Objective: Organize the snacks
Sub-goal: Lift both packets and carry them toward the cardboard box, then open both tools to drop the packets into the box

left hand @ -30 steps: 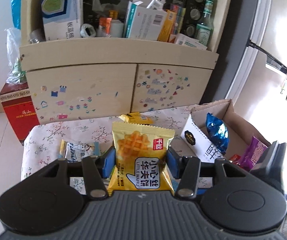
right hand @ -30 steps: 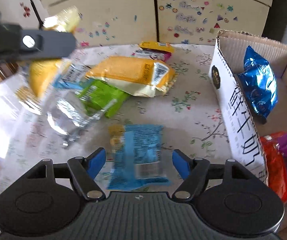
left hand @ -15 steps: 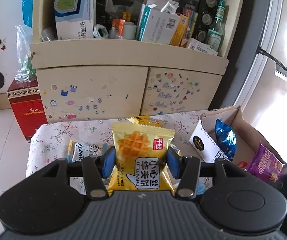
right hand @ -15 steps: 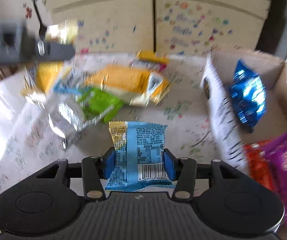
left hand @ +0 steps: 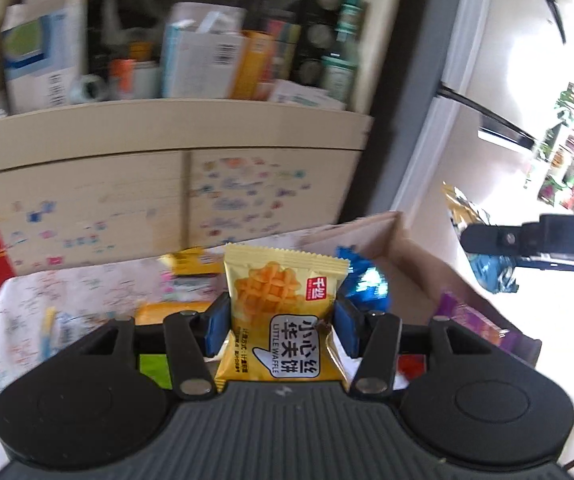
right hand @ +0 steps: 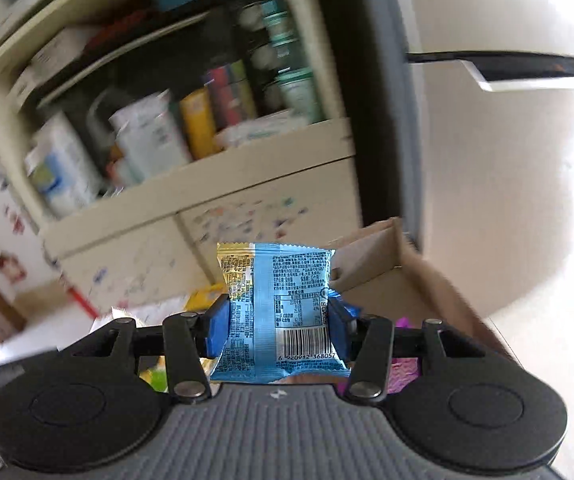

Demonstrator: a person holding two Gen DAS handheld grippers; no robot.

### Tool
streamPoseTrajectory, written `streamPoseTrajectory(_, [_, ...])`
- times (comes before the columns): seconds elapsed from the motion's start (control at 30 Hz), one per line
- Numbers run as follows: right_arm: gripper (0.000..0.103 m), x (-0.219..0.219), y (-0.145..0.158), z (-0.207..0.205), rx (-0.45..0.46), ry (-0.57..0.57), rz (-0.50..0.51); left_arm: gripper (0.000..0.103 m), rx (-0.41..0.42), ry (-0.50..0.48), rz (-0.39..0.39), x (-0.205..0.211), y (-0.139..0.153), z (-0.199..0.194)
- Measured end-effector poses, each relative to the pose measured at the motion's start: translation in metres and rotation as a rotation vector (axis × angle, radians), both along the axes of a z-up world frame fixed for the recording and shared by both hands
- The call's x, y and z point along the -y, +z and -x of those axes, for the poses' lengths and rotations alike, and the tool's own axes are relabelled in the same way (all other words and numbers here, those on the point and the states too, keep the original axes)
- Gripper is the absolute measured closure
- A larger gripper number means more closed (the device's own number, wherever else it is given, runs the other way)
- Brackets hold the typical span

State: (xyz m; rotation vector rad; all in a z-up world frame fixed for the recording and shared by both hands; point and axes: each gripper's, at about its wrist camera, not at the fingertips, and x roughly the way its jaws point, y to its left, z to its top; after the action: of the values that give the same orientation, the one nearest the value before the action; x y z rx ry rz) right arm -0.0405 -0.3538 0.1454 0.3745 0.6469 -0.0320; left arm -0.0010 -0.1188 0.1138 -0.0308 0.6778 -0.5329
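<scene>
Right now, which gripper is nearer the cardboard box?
Right. The right gripper, holding a blue packet, hangs over the cardboard box; the left gripper, gripping the waffle packet, is short of it, above the table.

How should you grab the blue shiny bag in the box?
Judging from its pose, grip the blue bag across its crinkly upper part, coming from above through the cardboard box's open top. It leans against the box wall, so side access looks blocked.

Right gripper (right hand: 279, 322) clamped on blue snack packet (right hand: 277, 312), barcode side facing camera, frame centre. Cardboard box (right hand: 415, 276) right of centre; blurred cabinet shelves (right hand: 191, 136) upper left.
</scene>
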Motion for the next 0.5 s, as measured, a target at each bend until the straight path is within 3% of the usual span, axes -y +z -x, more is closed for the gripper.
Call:
streamPoseTrajectory(0.27, [0.047,0.022,-0.008,0.001,-0.041,-0.144,-0.043,0.051,-0.026,-0.092,0.012,0.070,-0.002,-0.011])
streamPoseTrajectory(0.5, [0.045,0.038,-0.013,-0.002,-0.067,-0.237,-0.109,0.050,-0.061,-0.140,-0.011,0.106,-0.012,-0.021])
